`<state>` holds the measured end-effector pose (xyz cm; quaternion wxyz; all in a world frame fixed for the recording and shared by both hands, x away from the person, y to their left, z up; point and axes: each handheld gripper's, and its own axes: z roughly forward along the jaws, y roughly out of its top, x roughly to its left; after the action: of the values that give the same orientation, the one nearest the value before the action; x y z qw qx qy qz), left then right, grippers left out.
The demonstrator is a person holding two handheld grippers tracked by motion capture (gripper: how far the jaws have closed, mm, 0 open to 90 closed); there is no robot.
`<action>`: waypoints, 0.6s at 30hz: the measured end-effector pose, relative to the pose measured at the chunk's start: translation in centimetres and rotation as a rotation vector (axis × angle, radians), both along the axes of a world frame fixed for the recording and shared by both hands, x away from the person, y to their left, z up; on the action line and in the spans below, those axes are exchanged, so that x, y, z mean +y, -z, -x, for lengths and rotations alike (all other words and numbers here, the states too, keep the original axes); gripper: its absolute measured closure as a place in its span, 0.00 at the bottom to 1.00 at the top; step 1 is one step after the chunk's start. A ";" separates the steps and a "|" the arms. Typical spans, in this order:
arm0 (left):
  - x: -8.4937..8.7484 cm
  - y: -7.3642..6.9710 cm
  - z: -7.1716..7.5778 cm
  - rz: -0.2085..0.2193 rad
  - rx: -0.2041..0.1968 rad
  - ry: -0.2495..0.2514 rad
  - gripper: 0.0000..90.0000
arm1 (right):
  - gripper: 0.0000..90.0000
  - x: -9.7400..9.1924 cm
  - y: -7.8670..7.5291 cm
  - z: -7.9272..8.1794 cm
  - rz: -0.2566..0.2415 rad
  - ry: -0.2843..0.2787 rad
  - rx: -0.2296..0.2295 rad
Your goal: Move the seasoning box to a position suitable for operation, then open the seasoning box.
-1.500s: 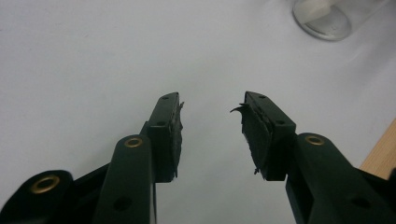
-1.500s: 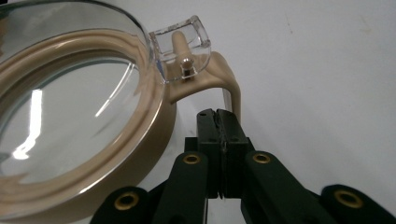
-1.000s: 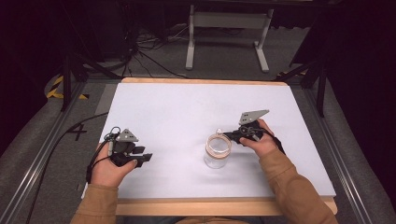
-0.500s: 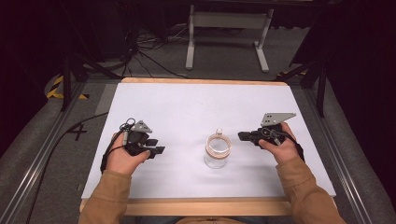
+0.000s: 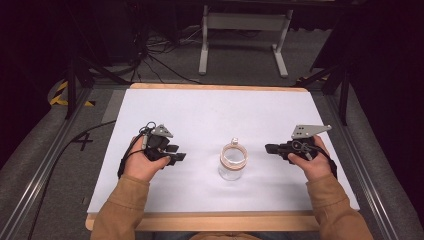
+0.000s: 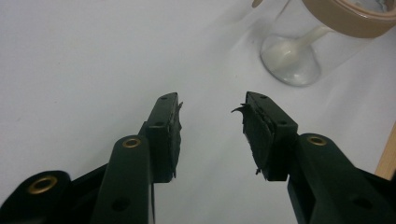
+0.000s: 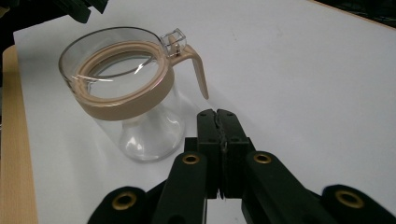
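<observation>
Glass jar [image 5: 232, 162] mid-table, room around.

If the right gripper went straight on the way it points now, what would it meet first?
Probably the clear glass jug with the beige collar and handle: the right gripper, jaws shut, points at it across bare white table. Height is unclear, so it might pass slightly off-centre.

High view: overhead, facing forward and down on the counter [image 5: 210, 115]. Gripper views: close, low along jaws; all share the jar [image 5: 233, 161].
</observation>
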<state>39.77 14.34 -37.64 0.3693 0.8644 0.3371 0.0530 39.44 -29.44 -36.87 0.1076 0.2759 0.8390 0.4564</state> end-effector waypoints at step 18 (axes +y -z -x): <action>0.8 -0.6 0.8 0.028 -0.009 -0.016 0.60 | 1.00 1.2 -1.2 0.0 -0.011 -0.019 -0.027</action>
<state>38.99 15.18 -37.07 0.3822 0.8564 0.3429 0.0549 39.42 -28.21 -35.63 0.1130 0.2625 0.8376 0.4656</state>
